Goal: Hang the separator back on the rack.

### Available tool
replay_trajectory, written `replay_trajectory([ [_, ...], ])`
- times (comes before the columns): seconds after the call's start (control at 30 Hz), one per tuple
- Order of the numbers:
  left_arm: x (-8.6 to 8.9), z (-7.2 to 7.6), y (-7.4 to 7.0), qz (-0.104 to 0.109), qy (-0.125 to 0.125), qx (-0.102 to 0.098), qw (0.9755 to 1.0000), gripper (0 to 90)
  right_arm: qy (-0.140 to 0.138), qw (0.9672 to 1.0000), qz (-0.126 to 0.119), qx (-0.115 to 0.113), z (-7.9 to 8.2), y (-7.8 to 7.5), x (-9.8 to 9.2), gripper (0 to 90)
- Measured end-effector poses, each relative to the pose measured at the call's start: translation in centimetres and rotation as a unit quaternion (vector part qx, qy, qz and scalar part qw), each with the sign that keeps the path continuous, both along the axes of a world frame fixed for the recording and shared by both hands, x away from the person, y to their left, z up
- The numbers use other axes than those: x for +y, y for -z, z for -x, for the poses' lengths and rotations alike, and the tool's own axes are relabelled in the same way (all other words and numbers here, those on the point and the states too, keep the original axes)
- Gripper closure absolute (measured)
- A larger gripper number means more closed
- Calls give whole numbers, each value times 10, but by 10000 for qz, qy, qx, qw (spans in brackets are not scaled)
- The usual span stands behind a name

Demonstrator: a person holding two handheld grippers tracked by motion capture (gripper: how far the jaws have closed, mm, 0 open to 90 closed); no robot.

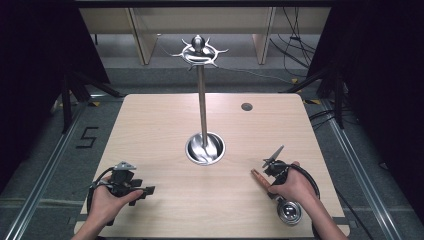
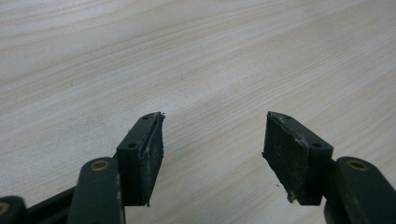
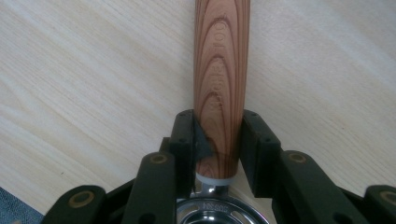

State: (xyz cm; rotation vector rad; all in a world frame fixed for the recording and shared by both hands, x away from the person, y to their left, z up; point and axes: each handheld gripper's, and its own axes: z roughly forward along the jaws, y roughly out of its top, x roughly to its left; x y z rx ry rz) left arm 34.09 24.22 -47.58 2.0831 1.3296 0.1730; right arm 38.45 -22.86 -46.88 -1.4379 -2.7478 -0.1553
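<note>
Wooden-handled strainer [image 3: 221, 88] lies near the table's [image 1: 165, 125] front right edge, right of the steel stand [image 1: 202, 105], its bowl partly cut off; right gripper [image 3: 218, 140] clamps the handle. Left gripper [image 2: 212, 140] gapes wide over bare wood.

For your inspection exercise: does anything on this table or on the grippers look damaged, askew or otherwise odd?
Yes: the left gripper has worn pads, ragged and chipped along their edges. Otherwise nothing stands out: the utensil stand is upright on the table, and the right gripper sits squarely around the strainer's wooden handle.
</note>
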Motion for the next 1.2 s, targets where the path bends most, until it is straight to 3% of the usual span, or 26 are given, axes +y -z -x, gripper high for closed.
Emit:
replay_trajectory([
  [0.1,1,0,0,-17,-28,10,10000,372,146,9998,-68,-152,5,-4,-3,694],
  [0.13,2,0,-1,1,7,1,10000,372,146,9993,-165,-309,9,-5,-8,694],
  [0.33,2,0,-1,0,-5,7,10000,372,251,9973,-404,-554,17,-10,-16,695],
  [0.37,1,0,0,1,-34,12,10000,372,139,9956,-442,-811,17,-9,-18,695],
  [0.53,2,0,-1,-2,-30,-3,10000,372,287,9915,-626,-1101,25,-19,-22,695],
  [0.57,2,0,-1,1,-34,-7,10000,372,131,9892,-637,-1314,24,-19,-25,696],
  [0.63,2,0,-1,2,-36,-10,10000,372,246,9871,-658,-1440,26,-22,-26,696],
  [0.7,2,0,-1,-15,-51,-12,10000,372,304,9854,-782,-1481,29,-27,-25,696],
  [0.73,2,0,-1,-14,-52,-17,10000,372,522,9847,-838,-1433,31,-29,-23,696],
  [0.9,2,0,-1,-4,-64,-30,10000,372,298,9776,-939,-1858,29,-37,-27,697],
  [0.97,2,0,-1,-2,-64,-28,10000,372,562,9748,-1059,-1881,31,-42,-23,697],
  [1.0,2,0,-1,-2,-63,-29,10000,372,389,9734,-1048,-1998,30,-43,-26,697],
  [1.03,2,0,-1,19,-61,-36,10000,372,493,9707,-1117,-2070,31,-47,-24,697],
  [1.07,2,0,-1,19,-61,-36,10000,372,493,9707,-1117,-2070,31,-47,-24,697],
  [1.13,2,0,-1,5,-82,-36,10000,372,526,9637,-1188,-2334,31,-50,-24,697],
  [1.17,2,0,-1,8,-91,-36,10000,372,523,9650,-1182,-2281,32,-53,-24,697],
  [1.2,2,0,-1,14,-87,-50,9999,372,375,9610,-1235,-2446,31,-55,-25,697],
])
